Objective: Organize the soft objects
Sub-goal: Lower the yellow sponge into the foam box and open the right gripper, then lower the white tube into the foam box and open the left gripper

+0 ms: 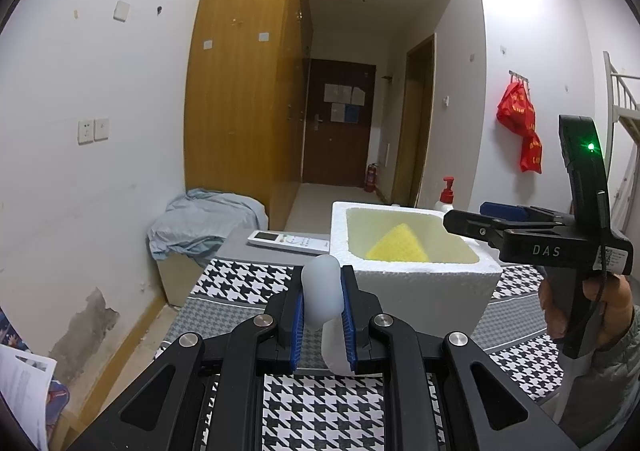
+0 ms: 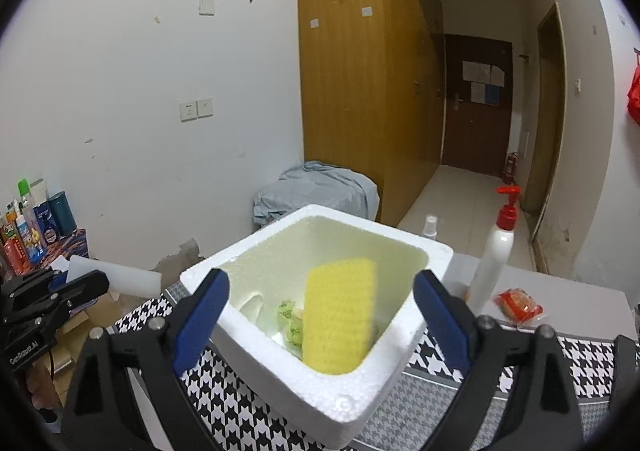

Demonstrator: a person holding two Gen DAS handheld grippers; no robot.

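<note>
we see the left gripper (image 1: 323,315) clamped on a pale squishy blob (image 1: 322,291) above the houndstooth cloth (image 1: 320,415), short of the foam box (image 2: 400,363). the right gripper (image 2: 320,319) hangs over the box, jaws spread wide and empty. the yellow sponge (image 2: 340,319) leans inside, beside a green wrapped item (image 2: 290,317).
</note>
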